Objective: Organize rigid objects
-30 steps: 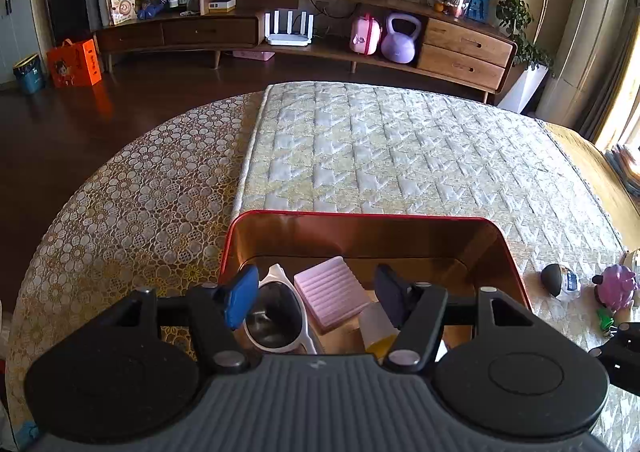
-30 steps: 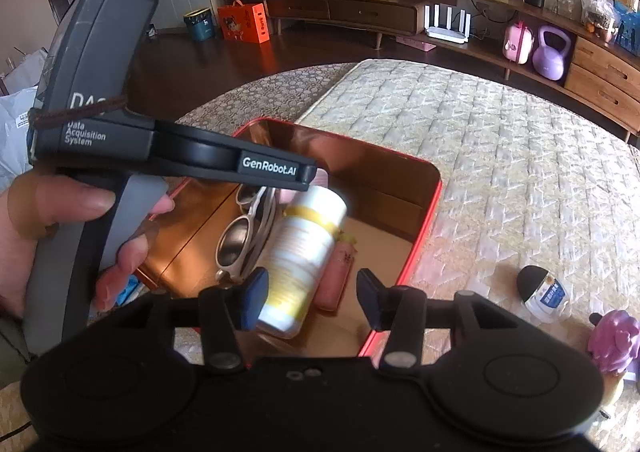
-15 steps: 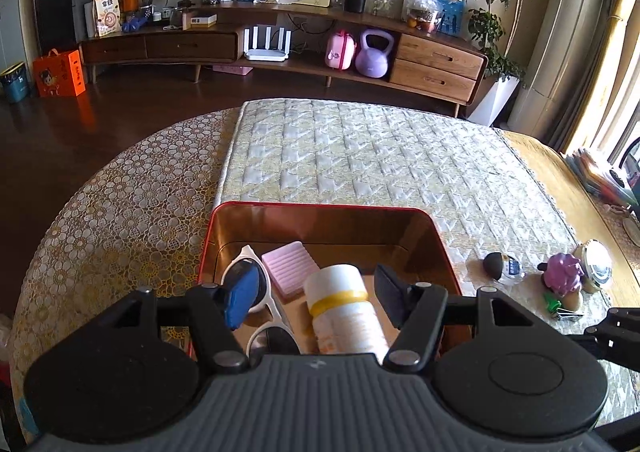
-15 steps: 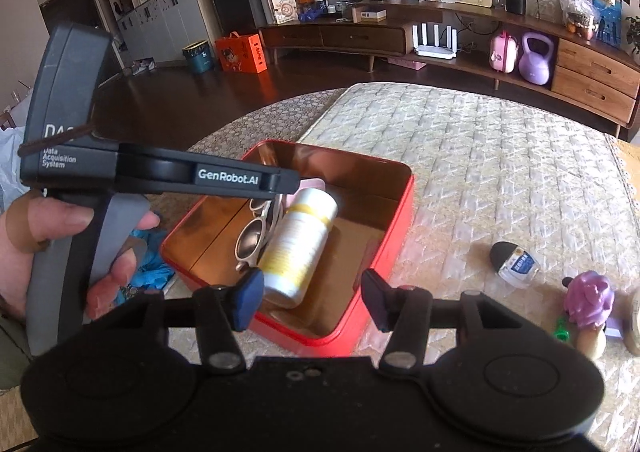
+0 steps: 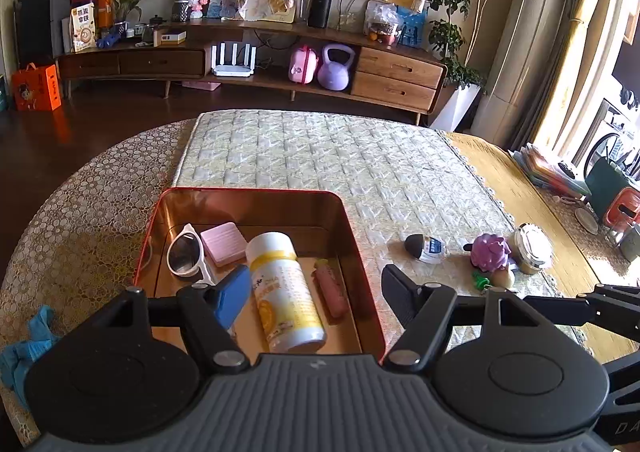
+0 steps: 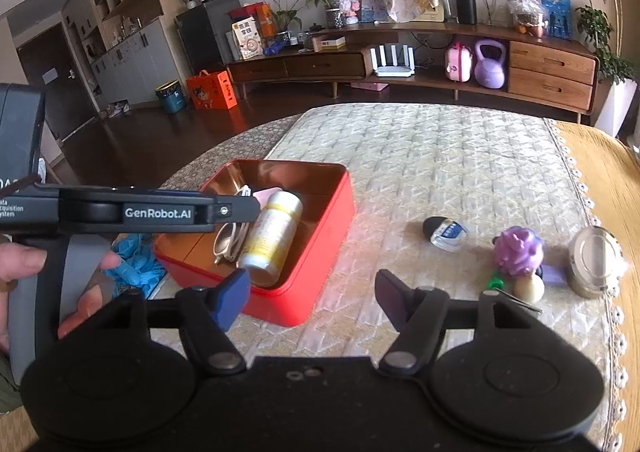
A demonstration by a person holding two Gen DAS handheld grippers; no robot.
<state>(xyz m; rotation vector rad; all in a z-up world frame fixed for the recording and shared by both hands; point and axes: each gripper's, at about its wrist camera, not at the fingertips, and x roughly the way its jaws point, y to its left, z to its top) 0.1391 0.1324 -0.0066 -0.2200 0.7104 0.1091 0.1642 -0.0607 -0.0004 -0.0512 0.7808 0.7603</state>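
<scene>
A red tin box [image 5: 362, 252] [image 6: 320, 284] sits on the bed cover. In it lie a white and yellow bottle [image 5: 286, 292] [image 6: 272, 238], white sunglasses [image 5: 184, 256], a pink case [image 5: 223, 243] and a small red item [image 5: 331, 288]. My left gripper [image 5: 316, 302] is open and empty above the box's near edge. My right gripper [image 6: 310, 298] is open and empty, above the cover right of the box. A small black-capped bottle [image 5: 425, 247] [image 6: 445, 232], a purple toy [image 5: 490, 252] [image 6: 518, 250] and a round metal tin [image 5: 532, 248] [image 6: 594, 262] lie to the right.
A blue cloth [image 5: 24, 348] [image 6: 134, 264] lies left of the box. The bed's right part has a yellow cover [image 5: 520, 196]. A low wooden cabinet [image 5: 248, 64] stands along the far wall.
Both grippers have pulled back and up from the box. The bottle left the right gripper and now lies in the box. The loose items on the right have come into fuller view.
</scene>
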